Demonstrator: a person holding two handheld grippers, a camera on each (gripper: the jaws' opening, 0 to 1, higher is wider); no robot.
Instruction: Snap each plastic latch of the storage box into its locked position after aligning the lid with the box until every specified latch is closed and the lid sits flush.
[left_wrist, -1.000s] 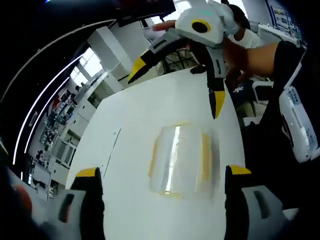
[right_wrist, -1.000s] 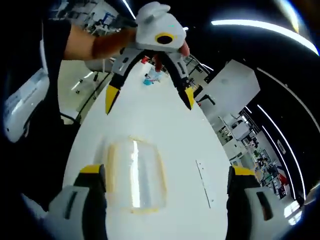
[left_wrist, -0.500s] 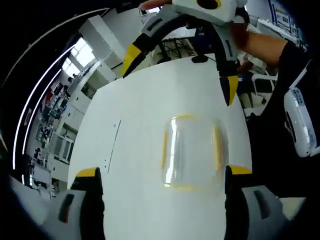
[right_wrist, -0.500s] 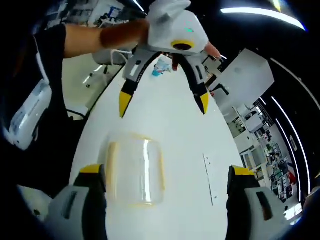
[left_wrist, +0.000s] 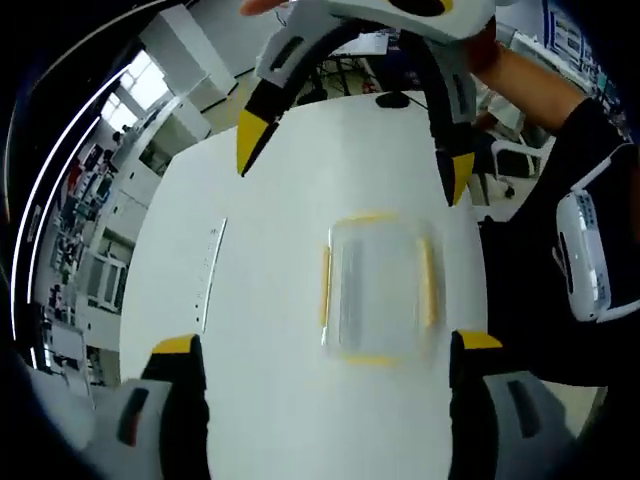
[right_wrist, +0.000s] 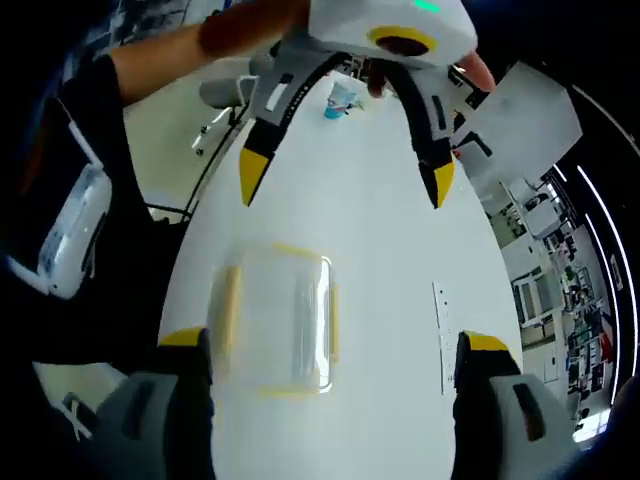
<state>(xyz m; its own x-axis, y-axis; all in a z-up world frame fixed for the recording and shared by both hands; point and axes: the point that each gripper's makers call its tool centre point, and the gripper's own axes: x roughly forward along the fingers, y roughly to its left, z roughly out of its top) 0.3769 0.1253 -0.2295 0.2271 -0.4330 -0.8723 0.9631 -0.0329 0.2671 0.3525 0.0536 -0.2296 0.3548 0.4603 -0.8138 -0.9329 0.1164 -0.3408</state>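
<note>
Two grippers, jaws wide apart, nothing held: my left gripper (left_wrist: 325, 350) & right gripper (right_wrist: 335, 345) face each other over the clear storage box (left_wrist: 378, 290) w/ yellow latches (left_wrist: 428, 283), flat on white table (left_wrist: 260, 380), between both; long axis runs gripper-to-gripper.

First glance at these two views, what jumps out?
The clear storage box with yellow latches along its edges, lying alone on the white table, between each view's own jaws. Above it hangs the other gripper, jaws spread wide with yellow tips: the right gripper in the left gripper view, the left gripper in the right gripper view. Neither touches the box.
</note>
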